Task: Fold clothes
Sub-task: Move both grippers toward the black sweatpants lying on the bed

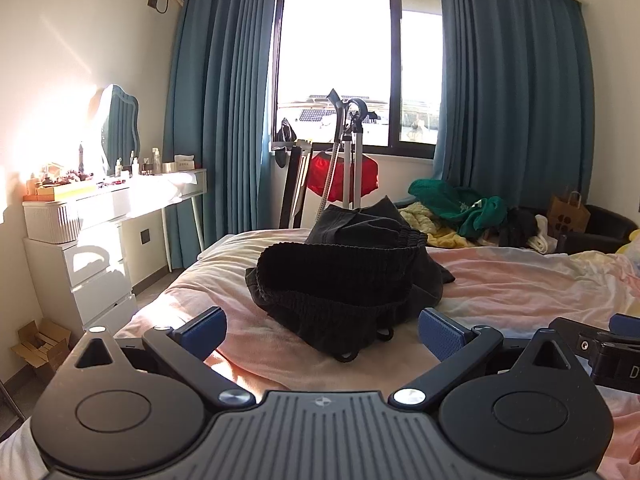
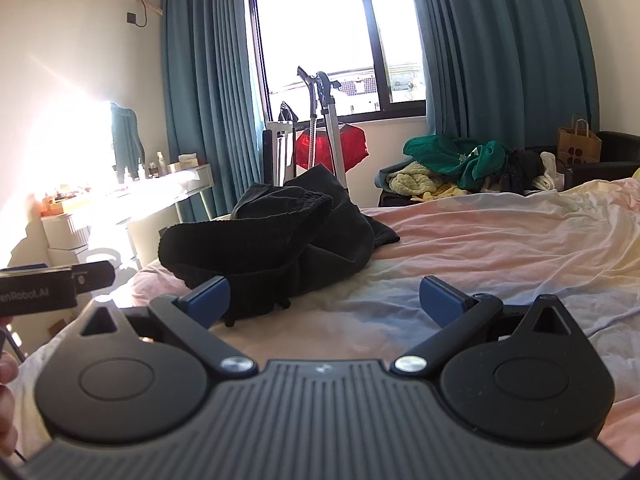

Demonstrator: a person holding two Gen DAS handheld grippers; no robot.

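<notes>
a sunlit bedroom, the bed [image 1: 520,288] under a rumpled pale pink sheet. nearest the lens, my left gripper [image 1: 322,330] hangs low over the sheet with its blue pads spread wide and nothing between them; my right gripper [image 2: 324,300], just beside it, is spread as wide and just as bare. right ahead of both, a dark garment [image 1: 344,280] sits bunched in a heap on the bed, its ribbed elastic band uppermost and a drawstring trailing off the near edge. i judge it soft, limp and light, likely to sag once lifted, and the ribbed band the firmest hold, one claw at each end. farther back, a pile of green and yellow clothes [image 2: 452,164], then teal curtains [image 1: 512,80] framing the bright window.
</notes>
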